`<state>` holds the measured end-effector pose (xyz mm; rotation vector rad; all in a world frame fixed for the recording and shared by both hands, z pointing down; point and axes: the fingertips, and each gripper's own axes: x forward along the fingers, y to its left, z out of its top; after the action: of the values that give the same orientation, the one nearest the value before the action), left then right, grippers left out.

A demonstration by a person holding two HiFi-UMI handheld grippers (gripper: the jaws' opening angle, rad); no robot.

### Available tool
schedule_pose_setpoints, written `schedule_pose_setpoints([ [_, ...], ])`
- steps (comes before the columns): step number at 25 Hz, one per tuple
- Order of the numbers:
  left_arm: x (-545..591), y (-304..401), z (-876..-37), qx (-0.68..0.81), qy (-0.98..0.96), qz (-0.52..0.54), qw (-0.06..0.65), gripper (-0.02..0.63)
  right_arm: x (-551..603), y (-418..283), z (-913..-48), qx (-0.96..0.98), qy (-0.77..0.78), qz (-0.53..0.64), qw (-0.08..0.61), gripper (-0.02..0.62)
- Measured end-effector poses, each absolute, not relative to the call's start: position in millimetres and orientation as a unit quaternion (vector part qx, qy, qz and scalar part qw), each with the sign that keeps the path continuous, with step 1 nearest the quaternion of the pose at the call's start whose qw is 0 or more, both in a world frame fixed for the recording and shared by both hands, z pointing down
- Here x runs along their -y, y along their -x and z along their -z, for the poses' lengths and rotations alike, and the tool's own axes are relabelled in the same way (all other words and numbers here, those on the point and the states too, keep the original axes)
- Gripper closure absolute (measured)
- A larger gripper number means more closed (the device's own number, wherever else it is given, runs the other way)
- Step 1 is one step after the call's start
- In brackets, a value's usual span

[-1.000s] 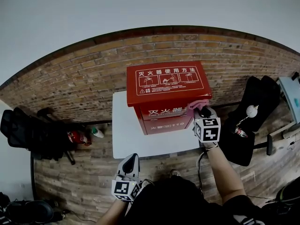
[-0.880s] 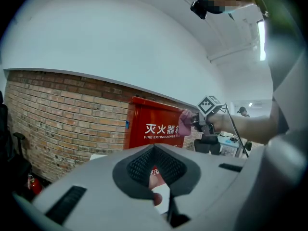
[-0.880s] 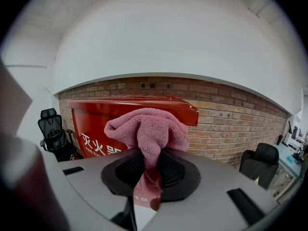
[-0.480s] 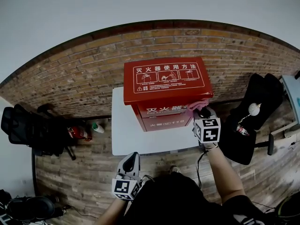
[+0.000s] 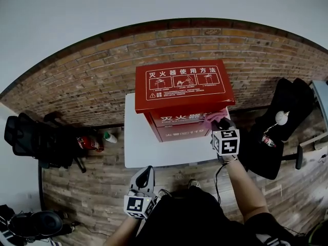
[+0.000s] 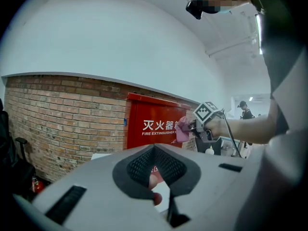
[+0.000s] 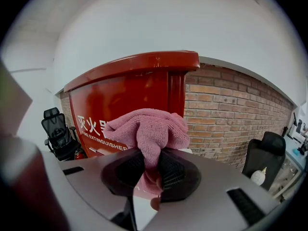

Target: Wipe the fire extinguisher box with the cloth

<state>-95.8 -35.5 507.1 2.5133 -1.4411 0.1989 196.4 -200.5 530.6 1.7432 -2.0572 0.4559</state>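
From the head view, shows the red fire extinguisher box [image 5: 182, 94] standing on a white tabletop [image 5: 138, 145], backed against a brick wall [image 5: 77, 94]. Finds the right gripper [image 5: 217, 121] at the box's front right corner, just under the overhanging lid [image 5: 182, 81], jaws clamped on a pink cloth [image 5: 213, 117] held against the red front. Finds the left gripper [image 5: 145, 172] low, near the body, off the tabletop's near edge and well apart from the box. Reads as wiping under way on the front face; cannot tell from colour or shine which parts are already clean, so counts the lid top, the left side and much of the front as probably left to do. Notes bare tabletop to the box's left and in front, and a black chair [image 5: 284, 111] near on the right.

Along the left gripper view, shows those jaws together with nothing between them; beyond them, the box's lettered front with the cloth pressed on it.

Along the right gripper view, shows the cloth bunched and pinched between the jaws, with the box's front corner and lid rim right behind. Judges a leftward sweep across the front as unobstructed; expects the lid overhang above and the wall behind to cramp any reach upward or to the back
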Motion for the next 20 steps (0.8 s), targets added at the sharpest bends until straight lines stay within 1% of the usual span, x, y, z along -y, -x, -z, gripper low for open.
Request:
schedule_pose_setpoints([
  [20,13,95,-521,0.511,-0.846,-0.085,0.125,0.589,203,-198,-590,0.738,-0.608,-0.192,0.220,0.509],
])
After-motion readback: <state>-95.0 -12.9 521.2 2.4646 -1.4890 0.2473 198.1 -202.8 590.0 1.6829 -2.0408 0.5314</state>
